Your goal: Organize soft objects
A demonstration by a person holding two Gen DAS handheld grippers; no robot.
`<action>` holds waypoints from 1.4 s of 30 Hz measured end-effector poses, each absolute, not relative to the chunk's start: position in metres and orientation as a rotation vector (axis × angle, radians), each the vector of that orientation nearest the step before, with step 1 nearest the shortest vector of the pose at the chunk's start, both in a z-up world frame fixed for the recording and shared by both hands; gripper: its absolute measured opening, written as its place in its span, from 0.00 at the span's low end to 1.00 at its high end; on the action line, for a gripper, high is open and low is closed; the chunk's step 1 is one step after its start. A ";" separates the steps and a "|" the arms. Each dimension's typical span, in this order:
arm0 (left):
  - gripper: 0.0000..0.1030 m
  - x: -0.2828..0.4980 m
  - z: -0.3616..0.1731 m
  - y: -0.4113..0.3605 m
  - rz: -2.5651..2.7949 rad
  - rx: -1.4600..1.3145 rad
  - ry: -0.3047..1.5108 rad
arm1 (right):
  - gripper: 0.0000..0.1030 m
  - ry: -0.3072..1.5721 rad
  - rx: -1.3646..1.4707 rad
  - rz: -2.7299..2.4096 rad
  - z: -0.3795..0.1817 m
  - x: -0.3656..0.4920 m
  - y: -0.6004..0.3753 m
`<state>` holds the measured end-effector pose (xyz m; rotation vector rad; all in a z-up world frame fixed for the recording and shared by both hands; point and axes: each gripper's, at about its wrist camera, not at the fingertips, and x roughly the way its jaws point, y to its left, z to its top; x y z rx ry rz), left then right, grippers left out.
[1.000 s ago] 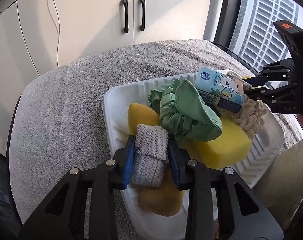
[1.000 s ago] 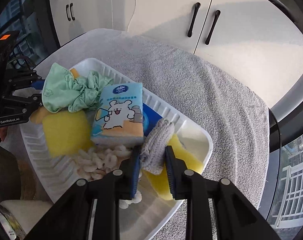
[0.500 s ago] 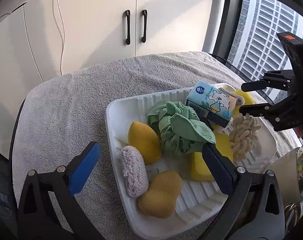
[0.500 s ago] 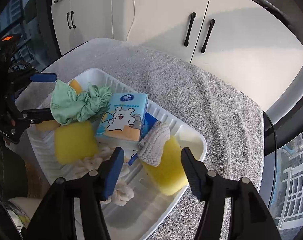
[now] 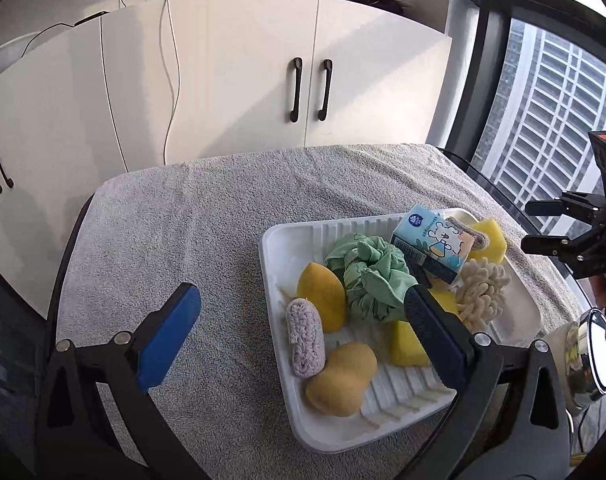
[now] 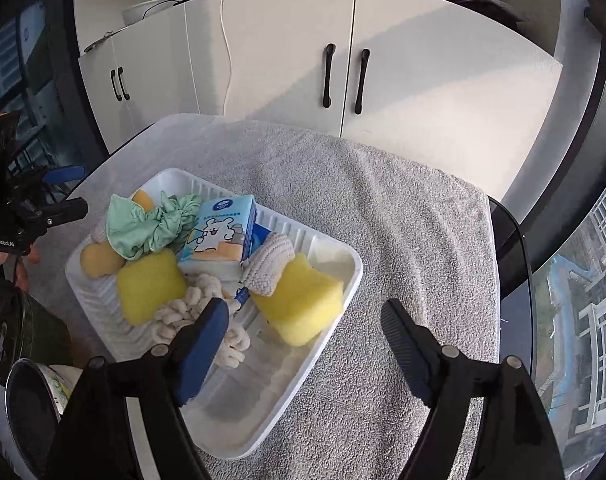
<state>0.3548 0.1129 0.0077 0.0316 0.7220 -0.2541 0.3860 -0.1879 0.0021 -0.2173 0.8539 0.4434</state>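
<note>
A white ribbed tray (image 5: 275, 248) on the grey towel holds the soft things. One grey knitted pad (image 5: 305, 338) lies near its left rim between a yellow teardrop sponge (image 5: 321, 296) and a peanut-shaped sponge (image 5: 341, 378). My left gripper (image 5: 299, 294) hangs above it, wide open and empty. A second knitted pad (image 6: 269, 266) rests on a yellow block sponge (image 6: 299, 300) beside the tissue pack (image 6: 219, 232) and green cloth (image 6: 143, 224). My right gripper (image 6: 303, 308) is above that corner, jaws opening, gripping nothing.
The grey towel (image 5: 183, 240) covers a round glass table in front of white cabinets (image 5: 263, 80) with black handles. A cream chenille piece (image 5: 479, 288) also lies in the tray. A shiny round metal object (image 5: 591, 360) stands at the table's near right edge, by the window.
Both grippers were shut on grey knitted pads; both have opened, left the pads in the tray, and pulled back and upward.
</note>
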 end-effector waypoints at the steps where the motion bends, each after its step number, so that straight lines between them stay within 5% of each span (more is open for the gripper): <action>1: 1.00 0.350 0.011 0.117 -0.240 0.024 0.712 | 0.79 0.849 -0.194 0.434 0.004 0.383 -0.195; 19: 1.00 0.184 0.052 0.145 -0.045 -0.094 0.555 | 0.80 0.769 0.019 0.293 0.009 0.228 -0.257; 42: 1.00 0.044 0.053 0.030 -0.050 -0.072 0.493 | 0.81 0.638 -0.048 0.183 0.024 0.071 -0.176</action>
